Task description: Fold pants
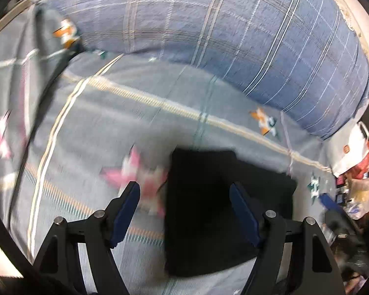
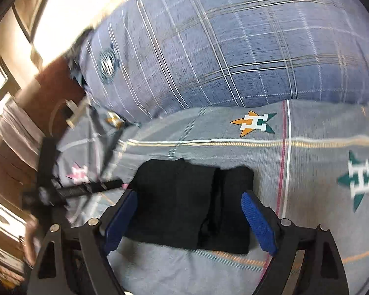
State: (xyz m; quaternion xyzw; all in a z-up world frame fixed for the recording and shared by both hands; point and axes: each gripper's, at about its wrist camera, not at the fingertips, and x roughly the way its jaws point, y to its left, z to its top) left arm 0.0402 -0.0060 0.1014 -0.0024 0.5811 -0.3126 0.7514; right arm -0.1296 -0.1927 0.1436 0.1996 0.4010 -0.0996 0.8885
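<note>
The black pants (image 1: 209, 209) lie folded into a compact rectangle on the grey star-print bedsheet (image 1: 110, 123). My left gripper (image 1: 184, 189) is open and empty, its blue-padded fingers spread above the bundle's left part. In the right wrist view the folded pants (image 2: 189, 204) lie flat with a fold seam down the middle. My right gripper (image 2: 189, 196) is open and empty, its fingers straddling the bundle from above. The left gripper's body (image 2: 69, 191) shows at the left of the right wrist view.
A big blue plaid duvet (image 1: 221, 36) is heaped behind the pants, also in the right wrist view (image 2: 233, 49). Plastic bags and clutter (image 1: 356, 167) sit past the bed's right edge. A brown floor and furniture (image 2: 24, 135) lie off the bed's left side.
</note>
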